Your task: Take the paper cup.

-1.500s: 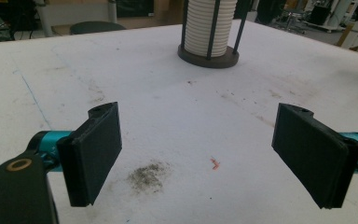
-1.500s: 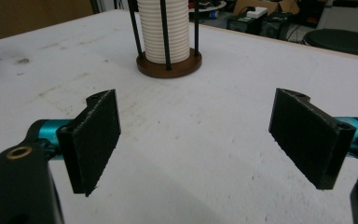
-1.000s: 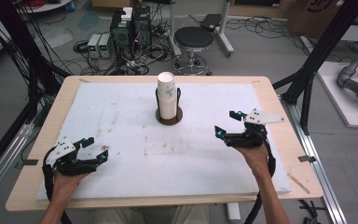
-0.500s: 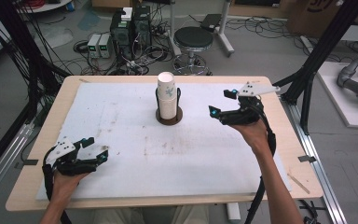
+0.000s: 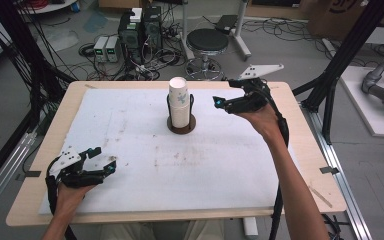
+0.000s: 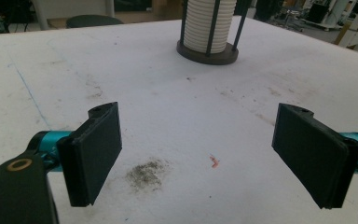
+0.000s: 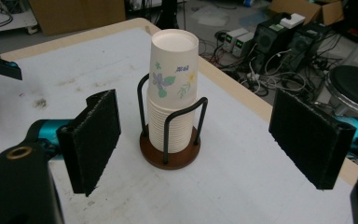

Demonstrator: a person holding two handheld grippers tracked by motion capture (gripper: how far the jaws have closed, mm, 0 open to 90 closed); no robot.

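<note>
A stack of white paper cups (image 5: 180, 100) stands upside down in a dark wire holder on a round wooden base (image 5: 181, 128) at the far middle of the table. The top cup (image 7: 173, 65) bears a flower print. My right gripper (image 5: 226, 94) hovers in the air just right of the stack, open, its jaws pointing left at it and apart from it. In the right gripper view the stack shows between the two wide pads (image 7: 95, 137) with nothing touching. My left gripper (image 5: 105, 159) rests low at the near left, open and empty, pads (image 6: 93, 151) wide above the stained white mat.
A white mat (image 5: 230, 165) covers the wooden table (image 5: 310, 165), with dirt smudges (image 6: 147, 172) near the left gripper. A stool (image 5: 207, 42), computer boxes and cables lie on the floor beyond the far edge. Black frame posts (image 5: 332, 80) stand at both table sides.
My right gripper has risen and moved toward the far side and left, closing in on the cup stack. The left gripper has stayed put.
</note>
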